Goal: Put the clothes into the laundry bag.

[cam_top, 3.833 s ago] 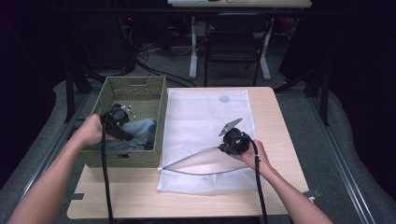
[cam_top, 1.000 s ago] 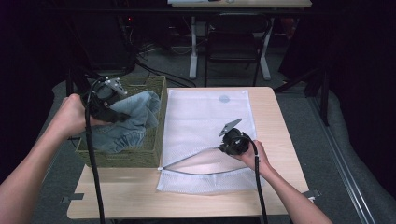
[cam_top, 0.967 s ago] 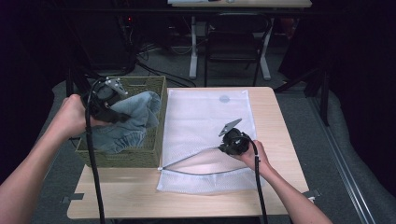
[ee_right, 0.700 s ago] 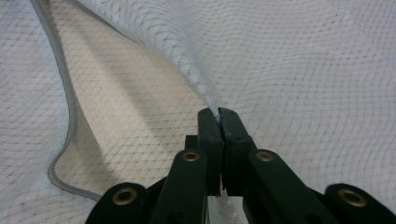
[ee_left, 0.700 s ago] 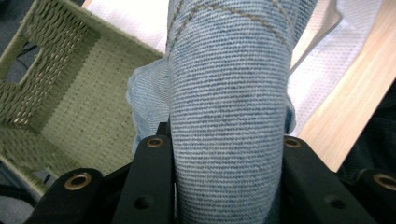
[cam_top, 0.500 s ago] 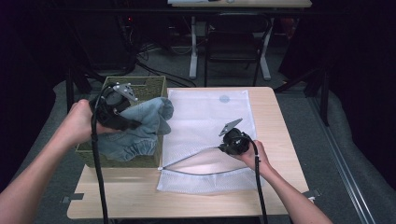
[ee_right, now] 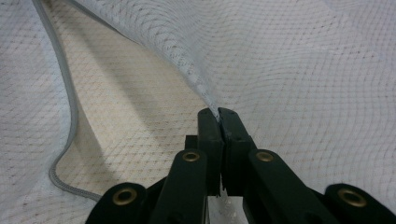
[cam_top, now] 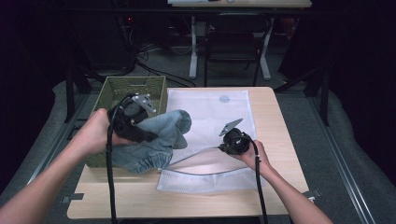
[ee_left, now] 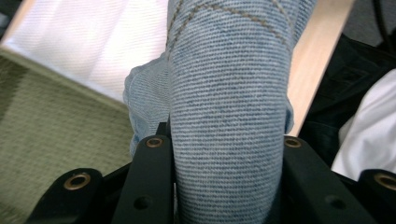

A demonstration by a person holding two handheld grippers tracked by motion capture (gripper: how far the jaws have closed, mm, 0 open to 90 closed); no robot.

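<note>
While the left gripper (cam_top: 140, 133) clamps blue jeans (cam_top: 156, 142) at nine o'clock beside the basket (cam_top: 116, 91), right gripper (cam_top: 223, 147) pinched tight on mesh bag's (cam_top: 210, 107) upper edge, bag mouth gaping at six o'clock.

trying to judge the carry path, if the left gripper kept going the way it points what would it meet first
Probably the white mesh bag: the left gripper, shut on the denim garment, points across it toward the right gripper. Depth is unclear.

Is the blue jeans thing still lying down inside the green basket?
No, the left gripper holds the jeans lifted out over the rim of the green basket, toward the white mesh bag.
</note>
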